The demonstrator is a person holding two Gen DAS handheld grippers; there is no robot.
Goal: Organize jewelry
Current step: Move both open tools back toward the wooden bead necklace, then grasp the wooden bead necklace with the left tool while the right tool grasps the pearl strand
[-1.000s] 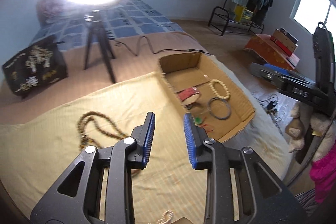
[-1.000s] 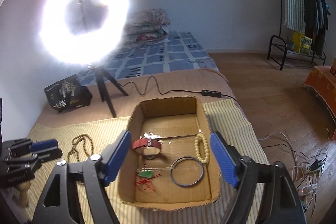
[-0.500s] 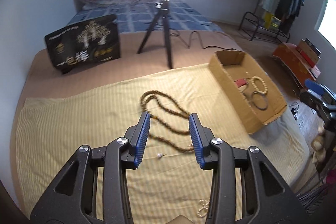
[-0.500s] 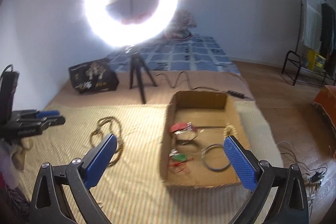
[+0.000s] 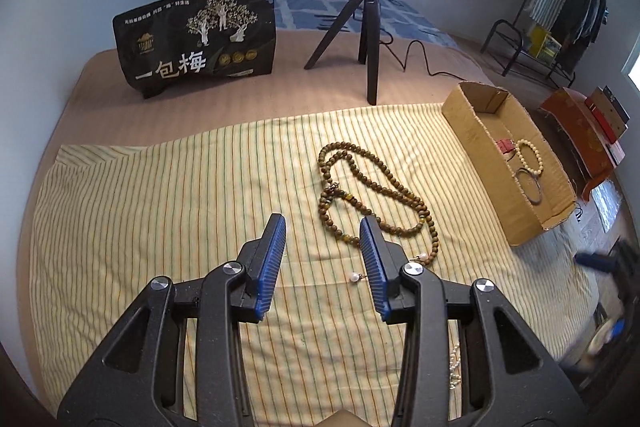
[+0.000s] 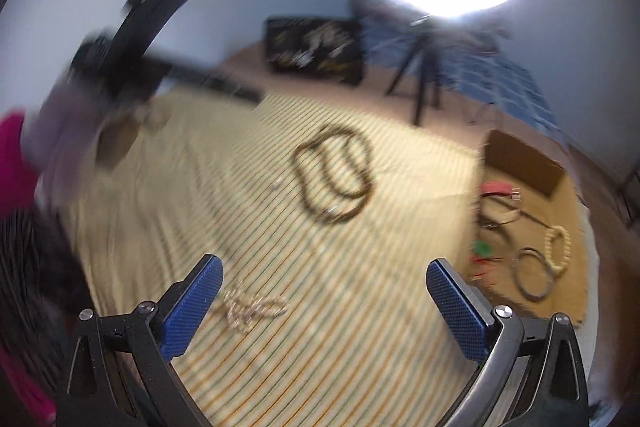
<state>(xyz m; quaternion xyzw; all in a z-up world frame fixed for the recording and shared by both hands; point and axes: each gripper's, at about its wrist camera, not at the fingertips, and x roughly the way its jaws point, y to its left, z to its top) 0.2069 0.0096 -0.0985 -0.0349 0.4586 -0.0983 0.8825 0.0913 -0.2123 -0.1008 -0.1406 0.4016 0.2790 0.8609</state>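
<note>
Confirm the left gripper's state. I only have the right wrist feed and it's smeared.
Observer: The left gripper is open and holding nothing.
Operator: Anything small near it?
Observer: A loose pearl lies on the striped cloth, close beside its right finger.
Operator: And the brown loops?
Observer: That is a long wooden bead necklace, doubled over. It lies just ahead of the left gripper, outside the cardboard box.
</note>
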